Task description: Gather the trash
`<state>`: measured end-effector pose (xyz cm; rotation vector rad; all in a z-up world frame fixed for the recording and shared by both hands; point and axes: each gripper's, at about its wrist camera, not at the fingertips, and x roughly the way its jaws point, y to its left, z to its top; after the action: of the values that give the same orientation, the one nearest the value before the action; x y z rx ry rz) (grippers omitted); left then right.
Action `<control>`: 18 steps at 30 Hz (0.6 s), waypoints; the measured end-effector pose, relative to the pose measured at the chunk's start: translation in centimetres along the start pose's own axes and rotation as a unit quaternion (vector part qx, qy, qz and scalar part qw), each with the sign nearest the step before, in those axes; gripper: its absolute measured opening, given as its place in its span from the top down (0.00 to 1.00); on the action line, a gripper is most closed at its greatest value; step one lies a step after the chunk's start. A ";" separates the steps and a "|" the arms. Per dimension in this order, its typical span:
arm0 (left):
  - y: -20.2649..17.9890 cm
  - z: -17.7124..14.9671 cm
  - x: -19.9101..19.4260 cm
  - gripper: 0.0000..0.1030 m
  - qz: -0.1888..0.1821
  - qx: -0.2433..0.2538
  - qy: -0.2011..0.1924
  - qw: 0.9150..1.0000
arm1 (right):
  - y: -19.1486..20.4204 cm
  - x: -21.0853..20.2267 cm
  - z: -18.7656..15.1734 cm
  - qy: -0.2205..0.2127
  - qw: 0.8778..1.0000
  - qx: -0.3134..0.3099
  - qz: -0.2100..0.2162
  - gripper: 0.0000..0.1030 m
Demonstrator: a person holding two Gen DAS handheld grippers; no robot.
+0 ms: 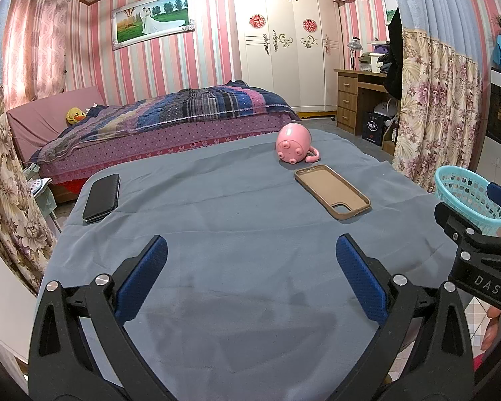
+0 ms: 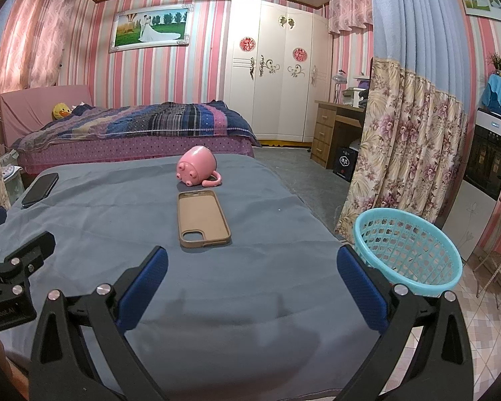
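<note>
While both spread wide, empty: L gripper (image 1: 251,277), R gripper (image 2: 252,279) over cloth (image 2: 250,284); basket (image 2: 407,250) beside.

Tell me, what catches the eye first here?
A pink pig-faced mug lies tipped on its side at the far end of the grey-blue cloth. Just in front of it lies an empty tan phone case. A turquoise basket sits at the table's right edge.
</note>
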<state>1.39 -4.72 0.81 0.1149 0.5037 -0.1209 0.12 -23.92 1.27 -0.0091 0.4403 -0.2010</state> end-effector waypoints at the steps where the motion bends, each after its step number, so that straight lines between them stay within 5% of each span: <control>1: 0.0 0.0 0.0 0.05 0.000 0.000 0.001 1.000 | 0.0 0.0 0.0 0.000 1.000 0.000 0.000 0.04; 18: 0.1 0.0 0.1 0.05 0.000 0.001 0.001 1.000 | -0.4 0.2 0.0 0.000 1.000 0.001 0.000 0.04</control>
<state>1.46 -4.67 0.78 0.1166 0.5059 -0.1221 0.19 -24.32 1.23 -0.0072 0.4394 -0.2024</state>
